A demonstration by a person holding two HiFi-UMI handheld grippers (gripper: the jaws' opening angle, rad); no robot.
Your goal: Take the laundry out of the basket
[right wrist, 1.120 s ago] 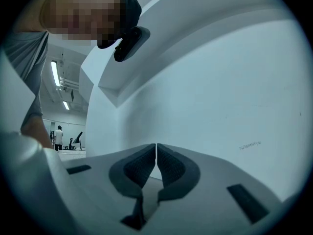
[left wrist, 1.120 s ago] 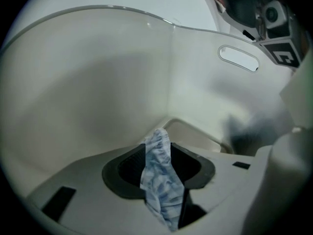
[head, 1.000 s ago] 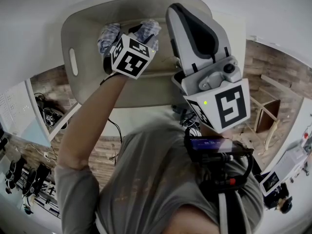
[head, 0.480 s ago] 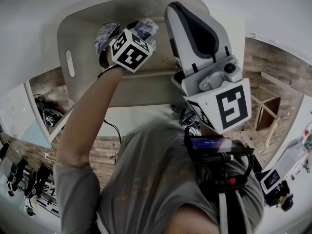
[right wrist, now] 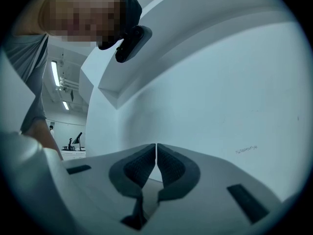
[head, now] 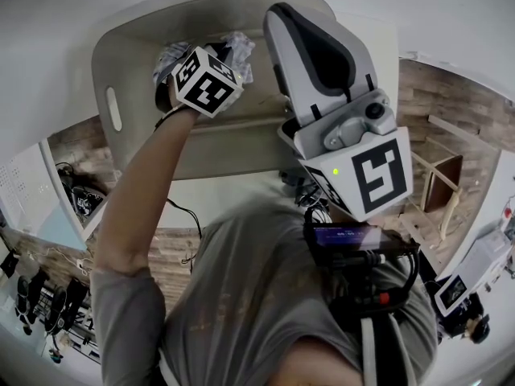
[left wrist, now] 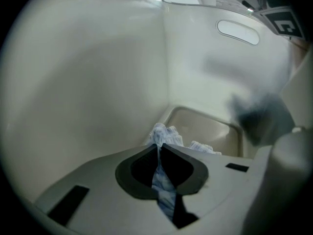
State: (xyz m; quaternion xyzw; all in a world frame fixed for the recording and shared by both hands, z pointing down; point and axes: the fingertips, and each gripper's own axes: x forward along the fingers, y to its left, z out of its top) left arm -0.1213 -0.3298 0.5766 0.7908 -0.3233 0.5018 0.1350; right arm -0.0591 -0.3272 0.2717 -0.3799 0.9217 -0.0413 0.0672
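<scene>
Your left claw (left wrist: 157, 150) has just closed, pinching the blue-white laundry (left wrist: 166, 133) down on the basket (left wrist: 98, 82) floor, so lift straight up, slowly, clear of the near wall, while your right claw (right wrist: 156, 151) sits closed and empty.

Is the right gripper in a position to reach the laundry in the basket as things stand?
Probably not yet: the right gripper is shut and looks at a white surface, not into the basket. On the left gripper the jaws have just been closing and pinch the cloth there.
</scene>
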